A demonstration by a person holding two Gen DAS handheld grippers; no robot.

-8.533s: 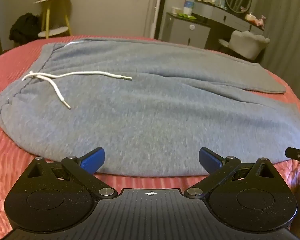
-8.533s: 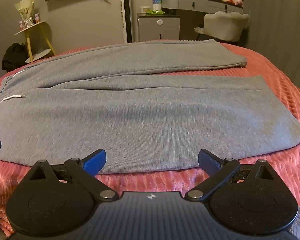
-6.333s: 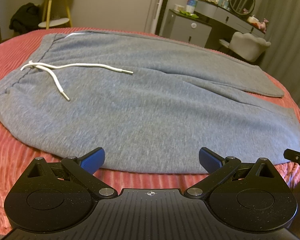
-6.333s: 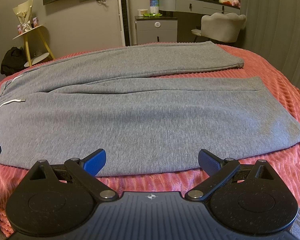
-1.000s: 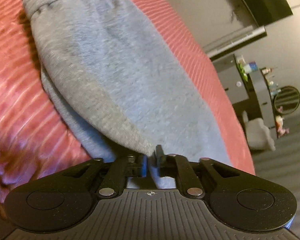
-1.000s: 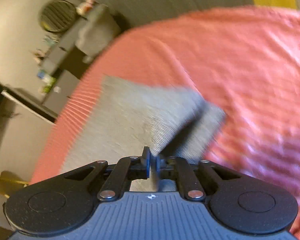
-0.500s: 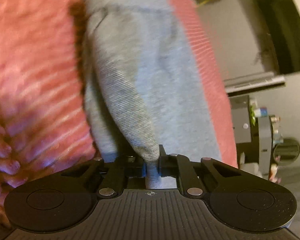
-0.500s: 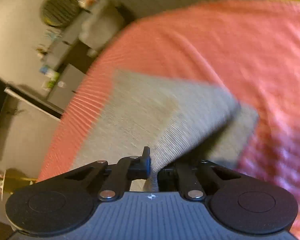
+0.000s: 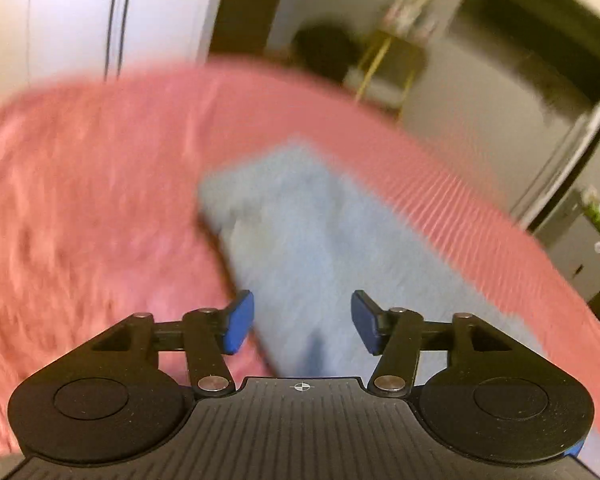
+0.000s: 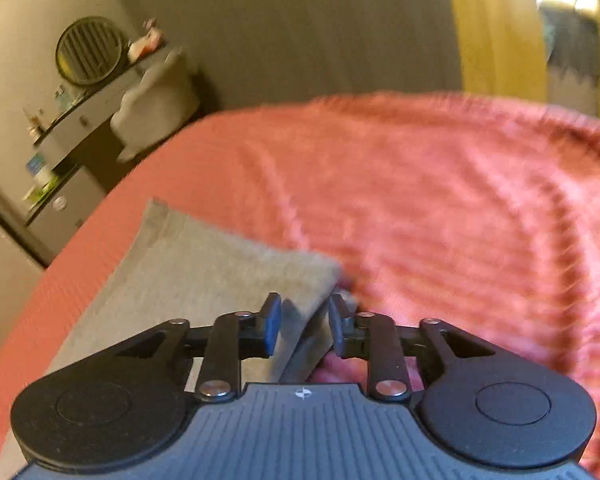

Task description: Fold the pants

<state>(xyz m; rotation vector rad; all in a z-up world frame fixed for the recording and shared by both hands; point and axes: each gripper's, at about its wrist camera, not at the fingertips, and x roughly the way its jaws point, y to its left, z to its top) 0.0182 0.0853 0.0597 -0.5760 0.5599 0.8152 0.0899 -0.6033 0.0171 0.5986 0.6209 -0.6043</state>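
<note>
The grey pants point(image 9: 324, 240) lie on the pink bedspread point(image 9: 100, 208) as one long narrow band, so the lengthwise fold (one leg over the other) looks done, and the step in hand is the release of the cloth. In the left wrist view the band runs from about 6 o'clock up toward 12 o'clock. The left gripper point(image 9: 302, 322) has its jaws opening, spread wide and above the cloth, and nothing is between them. In the right wrist view the end of the pants point(image 10: 220, 272) sits at 9 o'clock of the centre. The right gripper point(image 10: 302, 322) is opening too; a corner of the cloth is between its jaws, but the pads seem not to press it. The next move, I think, calls for drawing both grippers clear without dragging the corner, then taking one end of the band to fold it across its length
</note>
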